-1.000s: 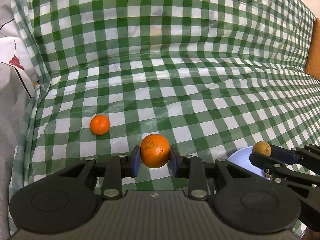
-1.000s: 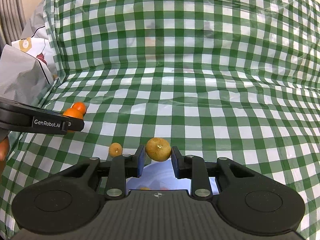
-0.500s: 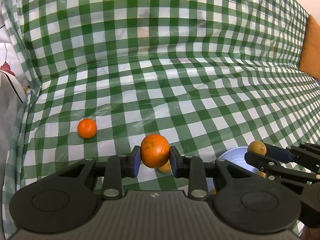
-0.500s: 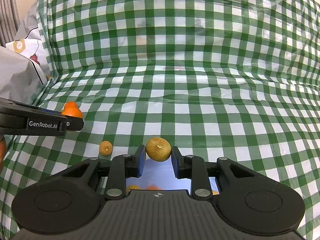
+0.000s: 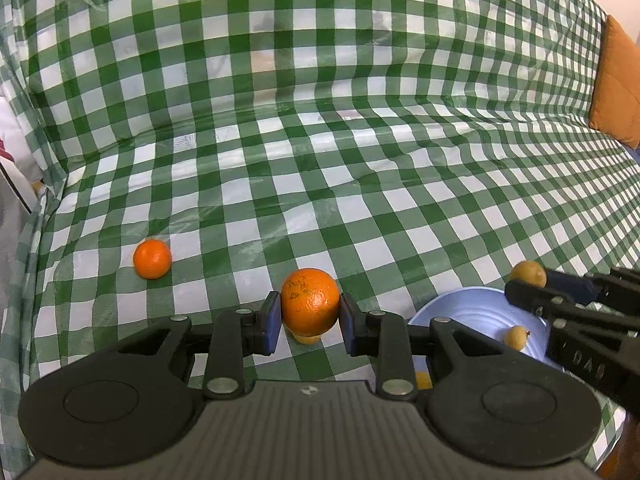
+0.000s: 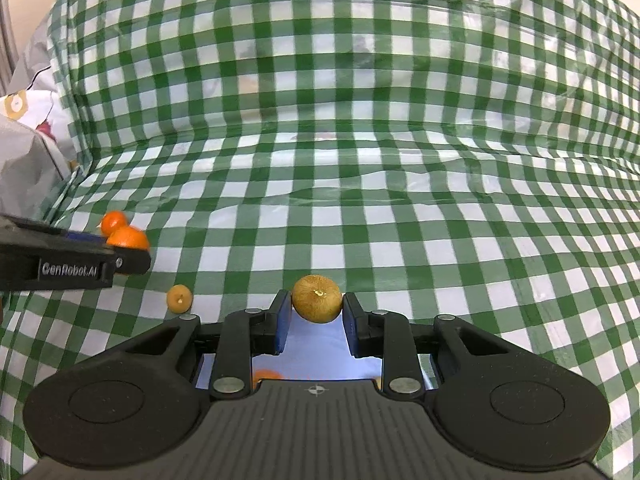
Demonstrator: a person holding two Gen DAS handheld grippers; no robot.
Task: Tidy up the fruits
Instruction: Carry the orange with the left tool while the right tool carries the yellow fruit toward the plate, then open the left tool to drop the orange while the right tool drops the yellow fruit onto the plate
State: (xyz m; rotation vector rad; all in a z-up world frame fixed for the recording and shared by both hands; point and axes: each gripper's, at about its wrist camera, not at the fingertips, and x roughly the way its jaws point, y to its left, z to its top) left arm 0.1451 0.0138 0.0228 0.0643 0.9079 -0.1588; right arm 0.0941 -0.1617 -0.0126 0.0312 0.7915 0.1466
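Left tongs point(image 5: 310, 316) nearer round bowl point(image 5: 472, 312)

Green-and-white checked cloth point(image 5: 320, 184) covers seat and backrest ahead of the jaws. Orange cushion point(image 5: 616, 84) far right. Grey bag point(image 6: 24, 168) far left.

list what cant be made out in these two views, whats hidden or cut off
- Blue bowl: in both wrist views the tongs' bodies hide much of it, so its full contents cannot be counted.
- Small yellow fruit on the cloth: left wrist view, mostly hidden behind the held orange.
- Orange cushion: cut off by the frame's right edge, left wrist view.
- Orange fruit piece in the bowl: right wrist view, only a sliver shows above the tongs' body.
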